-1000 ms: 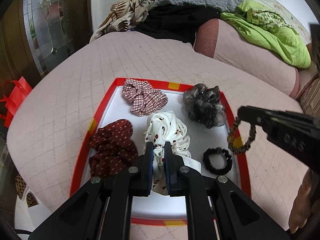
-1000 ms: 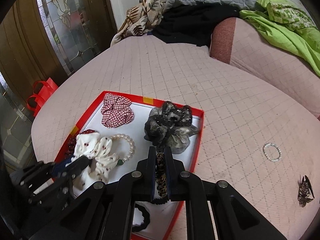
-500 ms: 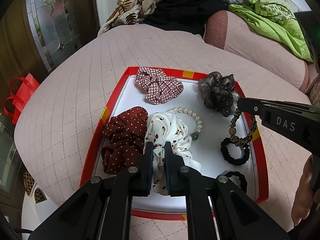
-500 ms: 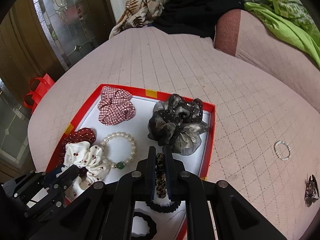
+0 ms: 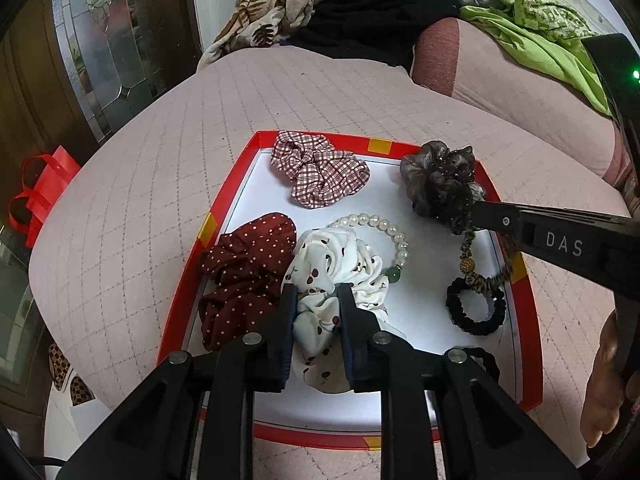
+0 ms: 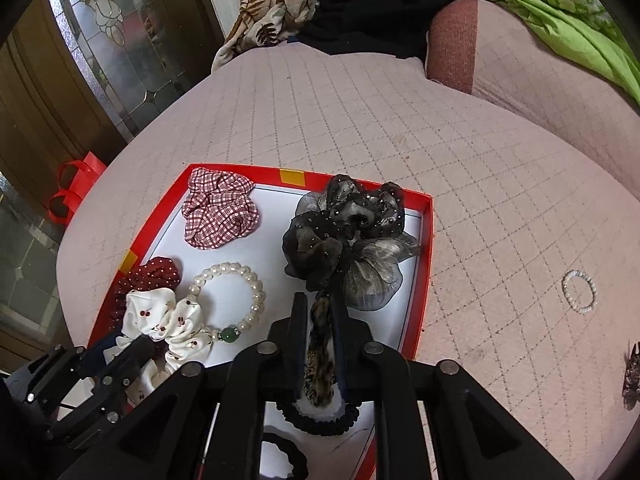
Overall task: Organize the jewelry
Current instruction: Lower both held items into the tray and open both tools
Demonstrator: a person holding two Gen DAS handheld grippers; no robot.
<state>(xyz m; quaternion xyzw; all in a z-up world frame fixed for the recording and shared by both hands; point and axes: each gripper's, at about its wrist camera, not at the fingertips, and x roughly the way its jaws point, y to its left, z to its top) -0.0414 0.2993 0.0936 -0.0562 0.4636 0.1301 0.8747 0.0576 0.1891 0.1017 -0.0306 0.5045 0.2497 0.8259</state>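
A red-rimmed white tray [image 5: 224, 216] lies on the pink quilted surface. My left gripper [image 5: 318, 296] has opened around the white cherry-print scrunchie [image 5: 340, 268], which rests in the tray beside a dark red dotted scrunchie [image 5: 244, 268] and a pearl bracelet [image 5: 384, 228]. My right gripper [image 6: 320, 312] is shut on a leopard-print hair tie [image 6: 320, 344] and holds it low over the tray's right side, above a black hair tie [image 5: 476, 308]. A plaid scrunchie [image 6: 220, 212] and a grey organza scrunchie [image 6: 348, 240] lie at the tray's far side.
A small pearl ring bracelet [image 6: 579, 291] and a dark hair clip [image 6: 634, 376] lie on the quilt right of the tray. Another black hair tie [image 5: 480, 360] lies at the tray's near right. A red bag [image 5: 36, 196] hangs at the left. Clothes are piled at the back.
My left gripper's jaws have opened, letting go of the white scrunchie in the tray. My right gripper has lowered the leopard hair tie closer to the tray floor.
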